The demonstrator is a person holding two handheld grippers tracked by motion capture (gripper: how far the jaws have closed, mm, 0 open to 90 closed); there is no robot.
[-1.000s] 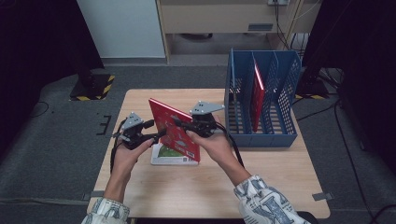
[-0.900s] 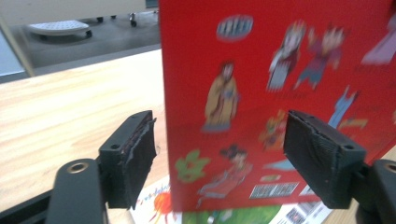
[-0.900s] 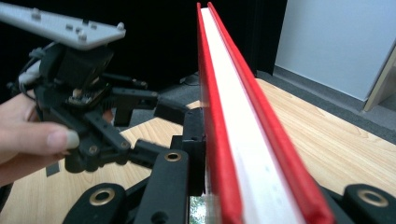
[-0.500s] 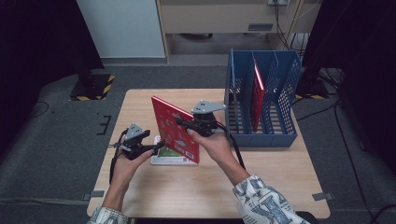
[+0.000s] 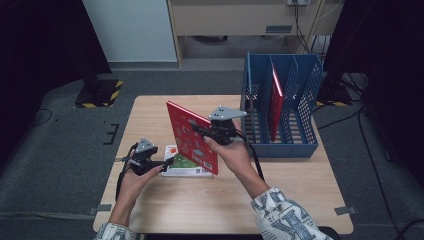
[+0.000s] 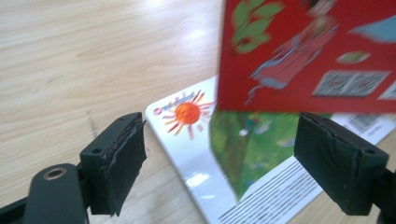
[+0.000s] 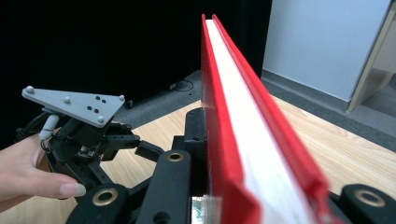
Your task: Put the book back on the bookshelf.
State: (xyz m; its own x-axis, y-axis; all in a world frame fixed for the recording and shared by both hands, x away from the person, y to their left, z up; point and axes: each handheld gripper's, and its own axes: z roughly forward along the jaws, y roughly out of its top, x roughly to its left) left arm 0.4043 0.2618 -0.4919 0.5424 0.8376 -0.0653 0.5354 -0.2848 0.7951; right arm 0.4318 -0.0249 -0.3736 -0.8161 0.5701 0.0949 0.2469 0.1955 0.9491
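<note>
My right gripper (image 5: 199, 131) is shut on the edge of a red picture book (image 5: 192, 144), which it holds tilted on edge above the table. Seen along the jaws, the red book (image 7: 243, 116) runs straight away from me. Beneath it a white book with a sun and a green picture (image 5: 181, 167) lies flat. My left gripper (image 5: 168, 161) is low at that book's left end. Its jaws have just been opening and stand apart, with the flat book (image 6: 233, 154) beyond them and untouched. The red book (image 6: 303, 60) hangs above.
A blue file rack (image 5: 280, 149) stands at the table's right side with another red book (image 5: 276, 100) upright in a slot. Bare wooden tabletop (image 5: 150, 115) lies left and front. The left gripper's grey plate (image 7: 74, 105) sits close beside the held book.
My left gripper has come away from the red book's left edge and sunk toward the flat book, its jaws wider. The right gripper keeps the red book still.
</note>
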